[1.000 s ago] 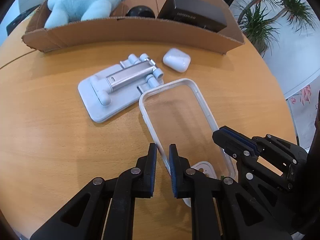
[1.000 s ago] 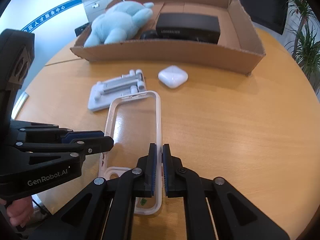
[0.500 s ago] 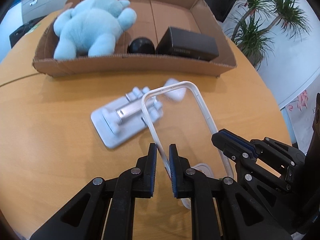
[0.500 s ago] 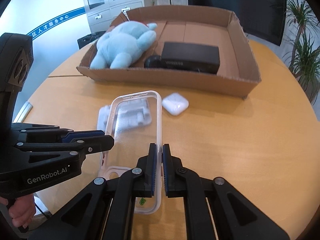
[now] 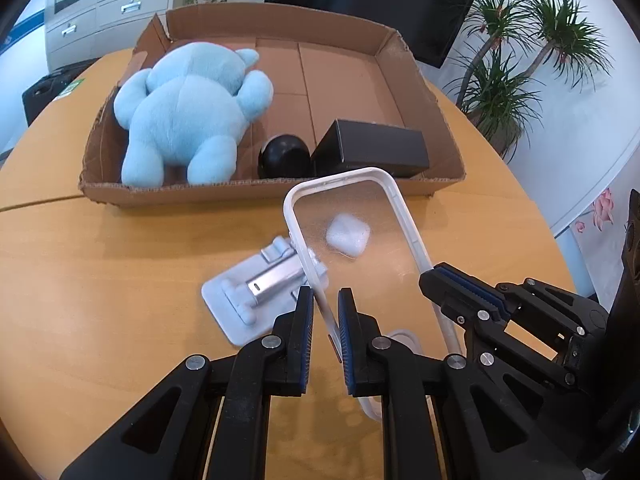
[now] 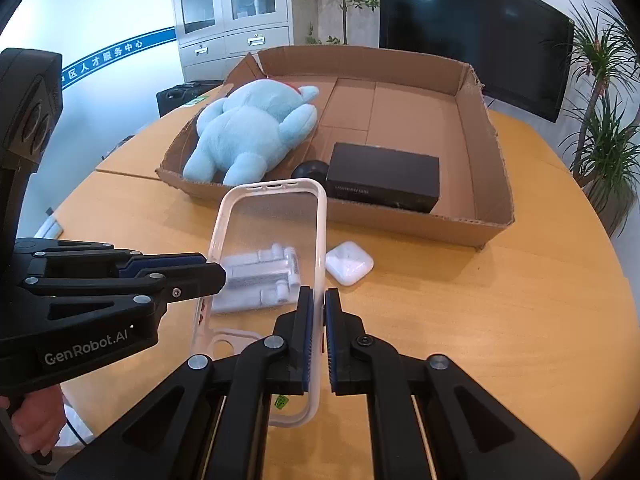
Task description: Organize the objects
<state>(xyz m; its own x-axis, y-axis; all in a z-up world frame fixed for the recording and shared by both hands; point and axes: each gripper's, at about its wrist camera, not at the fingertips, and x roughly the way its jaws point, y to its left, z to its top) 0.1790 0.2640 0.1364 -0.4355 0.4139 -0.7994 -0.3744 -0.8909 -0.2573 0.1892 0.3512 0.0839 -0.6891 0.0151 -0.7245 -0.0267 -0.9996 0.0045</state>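
Progress looks roughly half made, judging by what already lies in the cardboard box (image 6: 472, 152): a blue plush toy (image 6: 252, 128), a black ball (image 6: 310, 170) and a black carton (image 6: 384, 182) sit inside it. Left out on the table (image 6: 480, 320) are a folded grey phone stand (image 5: 252, 288) and a white earbud case (image 6: 349, 262), the case just in front of the box's near wall.

The clear phone case (image 6: 272, 264) is in the air above the table (the stand and the earbuds show through its back), carried by both tools at once. The left tongs (image 5: 325, 332) are closed narrow on its left rim; the right tongs (image 6: 316, 332) are pinched on its right rim. Its top end points toward the box, near the low front wall.

For room: the right half of the box floor, behind and beside the carton, is bare and looks the natural spot. The near wall is low but ragged, so the case should clear it before it goes down. The two tools are close together, so I would move them as a pair to avoid twisting the thin frame. The table's right side is open.
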